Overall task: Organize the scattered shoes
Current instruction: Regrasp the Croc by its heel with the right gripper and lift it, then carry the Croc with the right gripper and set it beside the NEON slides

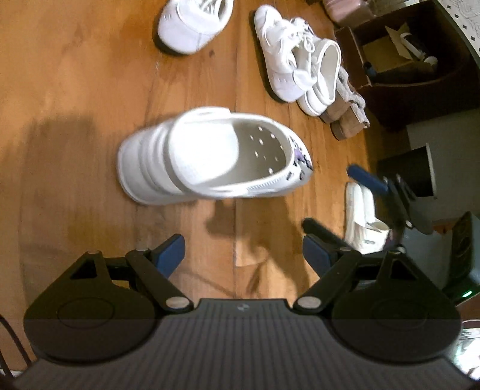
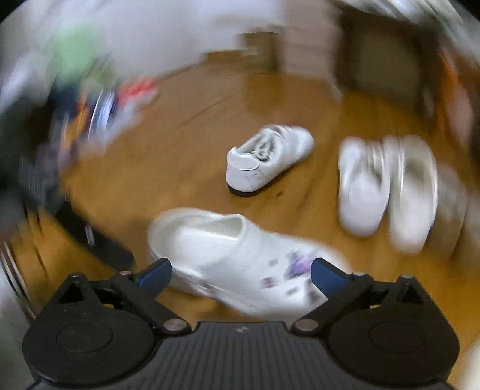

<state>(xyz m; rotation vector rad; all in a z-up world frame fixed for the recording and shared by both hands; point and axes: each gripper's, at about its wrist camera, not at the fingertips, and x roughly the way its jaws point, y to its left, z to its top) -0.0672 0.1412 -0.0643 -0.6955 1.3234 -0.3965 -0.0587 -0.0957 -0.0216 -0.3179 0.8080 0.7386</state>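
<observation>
Shoes lie loose on the wooden floor [image 1: 75,90]. In the left wrist view, going left to right: a lone white sneaker [image 1: 192,25] at the top, a white clog [image 1: 210,156] in the middle ahead of the left gripper [image 1: 243,252], then a white sneaker pair [image 1: 297,69] lying touching, with tan boots [image 1: 348,120] and a dark box [image 1: 420,69] beyond. The left gripper's tongs are spread, holding nothing. The right gripper [image 2: 241,276] hangs just over the clog, tongs likewise spread and empty. Its view is badly smeared, so it seems to be swinging fast; closing at that pace could catch only the clog's smooth rim and knock it aside, or let it slip and tumble.
</observation>
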